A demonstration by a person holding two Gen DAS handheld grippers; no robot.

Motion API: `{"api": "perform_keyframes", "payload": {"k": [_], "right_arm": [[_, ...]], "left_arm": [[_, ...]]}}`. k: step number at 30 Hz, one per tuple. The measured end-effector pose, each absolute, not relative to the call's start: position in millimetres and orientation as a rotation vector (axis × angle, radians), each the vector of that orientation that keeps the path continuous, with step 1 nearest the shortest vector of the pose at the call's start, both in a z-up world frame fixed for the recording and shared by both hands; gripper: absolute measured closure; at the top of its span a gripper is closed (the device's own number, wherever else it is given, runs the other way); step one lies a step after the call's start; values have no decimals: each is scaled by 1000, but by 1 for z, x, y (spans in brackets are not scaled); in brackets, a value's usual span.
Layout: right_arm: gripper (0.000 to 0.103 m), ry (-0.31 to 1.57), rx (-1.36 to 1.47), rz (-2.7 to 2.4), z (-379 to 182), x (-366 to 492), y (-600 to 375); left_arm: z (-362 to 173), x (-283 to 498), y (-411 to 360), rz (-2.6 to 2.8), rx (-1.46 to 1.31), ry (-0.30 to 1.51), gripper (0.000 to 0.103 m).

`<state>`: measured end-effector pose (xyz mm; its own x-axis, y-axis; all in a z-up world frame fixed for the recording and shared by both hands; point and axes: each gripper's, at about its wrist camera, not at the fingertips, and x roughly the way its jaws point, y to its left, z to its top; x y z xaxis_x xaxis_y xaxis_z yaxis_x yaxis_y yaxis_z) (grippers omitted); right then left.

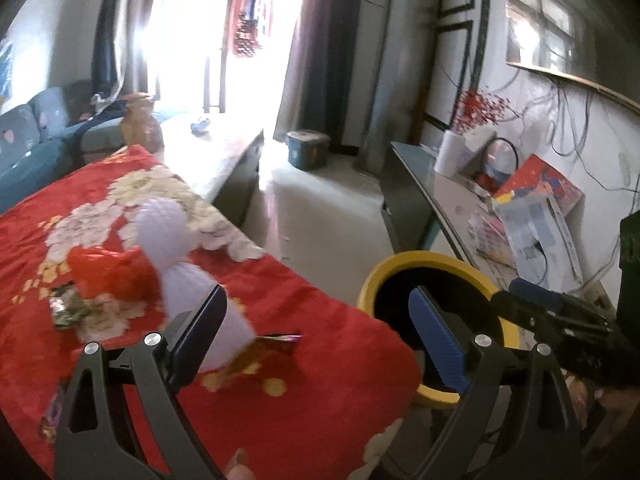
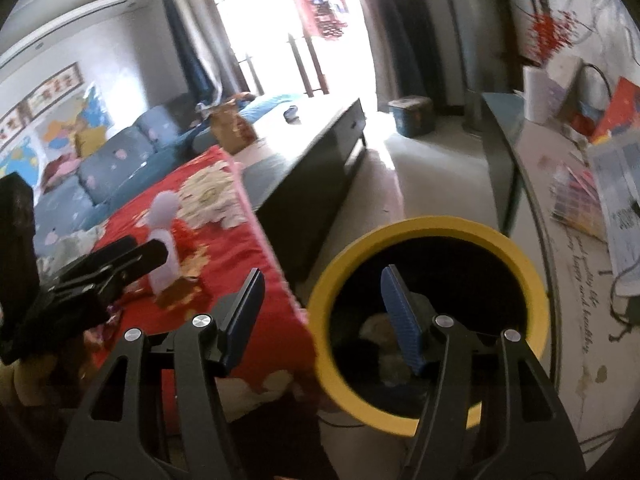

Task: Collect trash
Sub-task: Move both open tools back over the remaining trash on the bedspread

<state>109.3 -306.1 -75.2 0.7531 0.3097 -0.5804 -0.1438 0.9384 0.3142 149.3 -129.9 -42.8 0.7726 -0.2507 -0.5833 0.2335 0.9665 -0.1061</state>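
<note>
Both grippers hung wide open and held nothing: left gripper (image 1: 316,332) over the red cloth (image 1: 312,380), where a white foam sleeve (image 1: 172,232), red wrapper (image 1: 112,276) and foil wrapper (image 1: 66,312) waited; right gripper (image 2: 320,312) above the yellow-rimmed bin (image 2: 424,228), some scraps apparently inside.

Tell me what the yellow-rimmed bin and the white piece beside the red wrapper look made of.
Yellow-rimmed bin: probably plastic, with a smooth, matte, evenly coloured rim; the dark inside is too dim to judge. White piece: likely foam packing net, soft and pale, with a faint ribbed mesh texture; blur leaves this uncertain. It lies on the red floral cloth.
</note>
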Motion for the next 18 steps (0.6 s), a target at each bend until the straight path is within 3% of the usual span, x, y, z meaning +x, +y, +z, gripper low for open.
{"api": "perform_keyframes", "payload": {"k": [18], "right_arm": [[46,676,111,443,-56,107,-215]], "left_arm": [[-32,139,-39,-77,-111,586,13]]}}
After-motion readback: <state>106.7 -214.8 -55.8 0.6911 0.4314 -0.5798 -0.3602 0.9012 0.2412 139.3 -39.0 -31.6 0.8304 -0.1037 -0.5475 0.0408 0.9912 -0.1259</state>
